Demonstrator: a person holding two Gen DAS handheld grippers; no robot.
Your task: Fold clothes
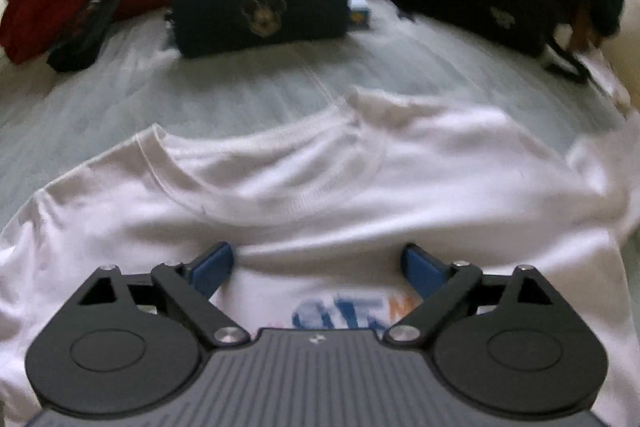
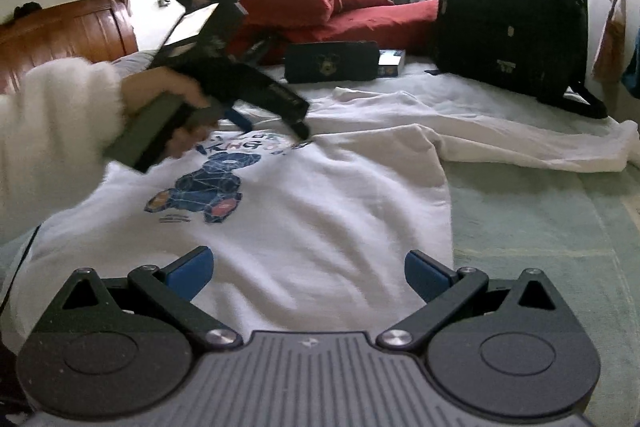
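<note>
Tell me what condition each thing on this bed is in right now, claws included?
White printed sweatshirt: spread face up, one sleeve stretched sideways, unfolded.
Left claw: open, empty, above the sweatshirt's chest.
Right claw: open, empty, over the sweatshirt's lower part.
Big black backpack: standing upright.
Dark pouch with mouse badge: lying flat.
Red bedding: crumpled in a heap.

white sweatshirt [image 2: 304, 211] | bear print up | flat on bed
</note>
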